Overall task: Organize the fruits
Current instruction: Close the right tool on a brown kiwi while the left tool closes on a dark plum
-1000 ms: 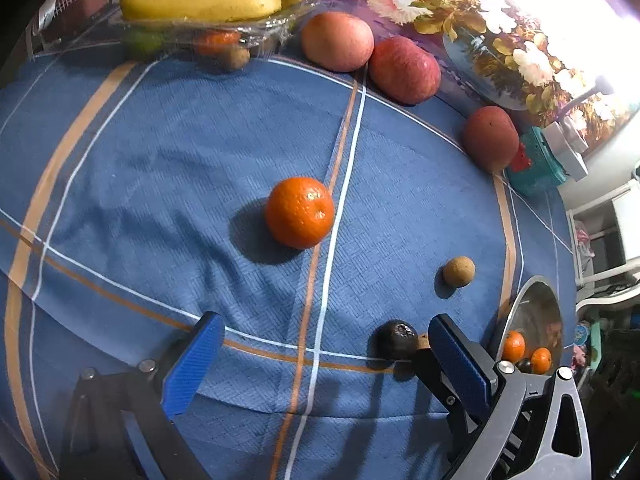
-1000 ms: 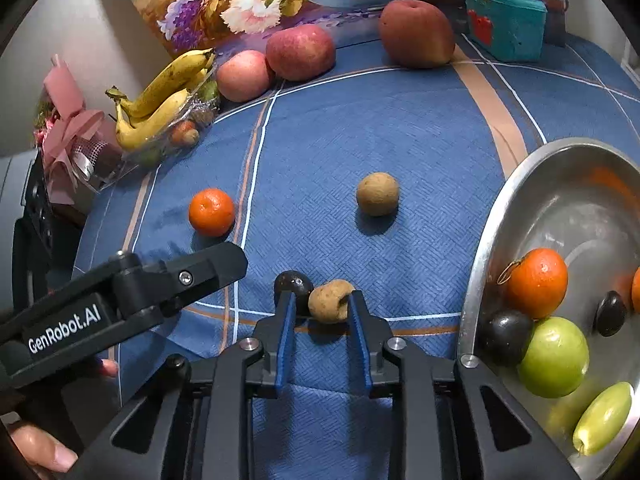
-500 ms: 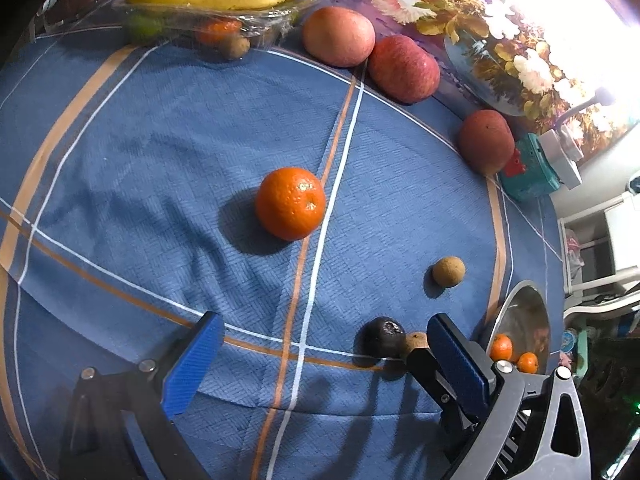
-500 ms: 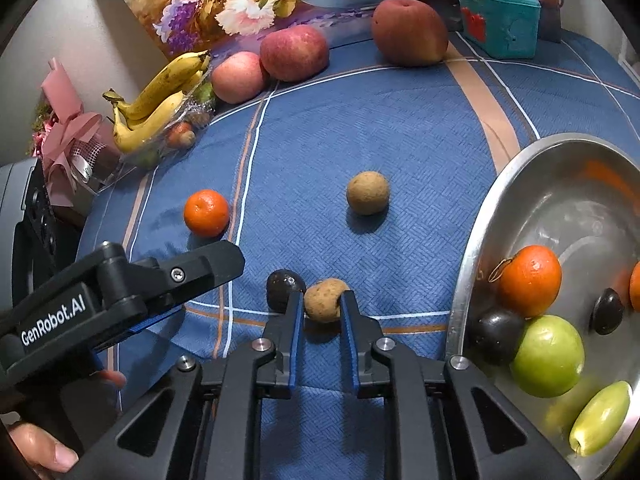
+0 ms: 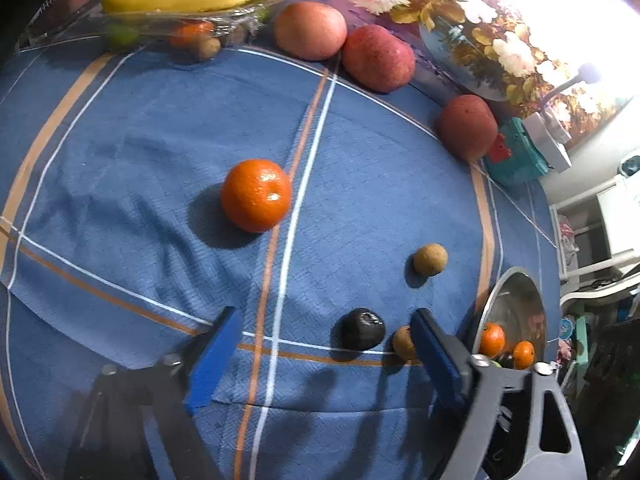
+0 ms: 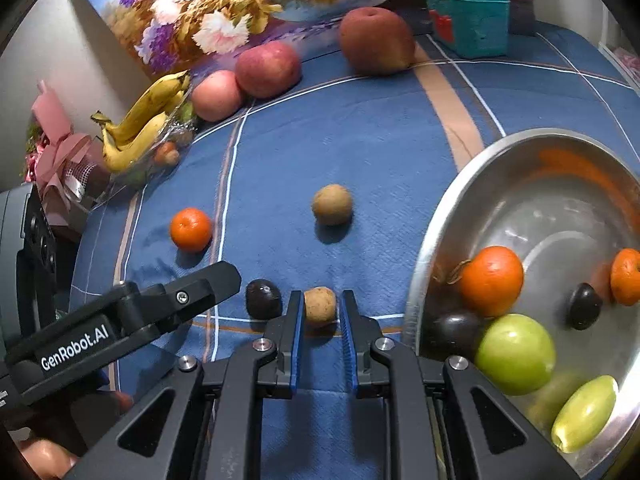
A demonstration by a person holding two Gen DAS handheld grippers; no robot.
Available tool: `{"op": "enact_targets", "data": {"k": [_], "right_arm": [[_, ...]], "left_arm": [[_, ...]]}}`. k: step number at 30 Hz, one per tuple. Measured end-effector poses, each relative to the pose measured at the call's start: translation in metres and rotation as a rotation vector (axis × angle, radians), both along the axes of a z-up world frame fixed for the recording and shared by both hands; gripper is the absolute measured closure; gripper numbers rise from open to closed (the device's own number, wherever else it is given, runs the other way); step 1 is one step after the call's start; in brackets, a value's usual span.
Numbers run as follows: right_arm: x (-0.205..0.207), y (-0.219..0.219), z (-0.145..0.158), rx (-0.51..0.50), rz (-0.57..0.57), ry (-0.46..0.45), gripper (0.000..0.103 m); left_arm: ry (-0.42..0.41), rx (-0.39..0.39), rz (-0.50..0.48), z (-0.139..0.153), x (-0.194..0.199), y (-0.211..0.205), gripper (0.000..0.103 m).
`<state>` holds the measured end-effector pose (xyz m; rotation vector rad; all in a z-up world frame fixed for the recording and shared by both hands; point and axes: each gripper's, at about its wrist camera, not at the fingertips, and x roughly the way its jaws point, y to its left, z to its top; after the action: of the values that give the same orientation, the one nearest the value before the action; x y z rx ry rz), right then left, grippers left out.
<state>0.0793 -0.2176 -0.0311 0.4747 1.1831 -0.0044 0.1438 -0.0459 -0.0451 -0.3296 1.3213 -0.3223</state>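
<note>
A small brown fruit (image 6: 319, 306) lies on the blue cloth between the fingertips of my right gripper (image 6: 320, 307); the jaws stand close around it with a small gap on the right side. A dark plum (image 6: 263, 298) lies just left of it. A second brown fruit (image 6: 332, 204) and a mandarin (image 6: 191, 229) lie farther out. The steel bowl (image 6: 432, 240) at the right holds several fruits. My left gripper (image 5: 324, 338) is open wide and empty, above the cloth near the plum (image 5: 363, 334); the mandarin (image 5: 256, 195) lies ahead of it.
Bananas in a clear tray (image 6: 138, 128), two red apples (image 6: 267, 69) and a brown pear (image 6: 376, 41) line the far edge. A teal box (image 6: 466, 24) and a flower painting (image 6: 240, 4) stand behind. A pink bouquet (image 6: 56, 160) is at the left.
My right gripper narrowed around the small brown fruit, then its jaws spread slightly. The left gripper drifted a little; the fruits on the cloth stayed put.
</note>
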Motion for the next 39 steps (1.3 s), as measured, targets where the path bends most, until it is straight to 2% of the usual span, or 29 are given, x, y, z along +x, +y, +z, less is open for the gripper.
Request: {"op": "enact_targets", "data": {"k": [2, 4, 6, 10, 13, 30, 35, 39], "right_arm": [[0.0, 0.0, -0.001, 0.01, 0.001, 0.003, 0.085], [0.0, 0.0, -0.002, 0.014, 0.004, 0.005, 0.085], [0.0, 0.001, -0.002, 0.015, 0.007, 0.007, 0.085], [0.001, 0.001, -0.003, 0.024, 0.004, 0.01, 0.085], [0.0, 0.0, -0.003, 0.029, 0.002, 0.011, 0.085], [0.0, 0.002, -0.004, 0.033, 0.021, 0.016, 0.085], [0.0, 0.001, -0.005, 0.037, 0.024, 0.017, 0.084], [0.002, 0.003, -0.008, 0.034, 0.022, 0.029, 0.072]], "left_arm": [[0.001, -0.009, -0.012, 0.0, 0.0, -0.003, 0.027], [0.005, -0.03, -0.023, 0.0, 0.0, -0.005, 0.042], [0.011, -0.057, -0.02, -0.001, 0.0, -0.009, 0.05], [0.013, -0.078, -0.023, -0.002, 0.0, -0.014, 0.055], [0.02, -0.087, -0.023, -0.004, 0.0, -0.017, 0.056], [0.015, -0.039, -0.022, -0.013, 0.002, -0.024, 0.077], [-0.005, -0.034, -0.004, -0.008, 0.003, -0.013, 0.078], [-0.013, -0.045, 0.026, -0.004, 0.005, 0.001, 0.079]]}}
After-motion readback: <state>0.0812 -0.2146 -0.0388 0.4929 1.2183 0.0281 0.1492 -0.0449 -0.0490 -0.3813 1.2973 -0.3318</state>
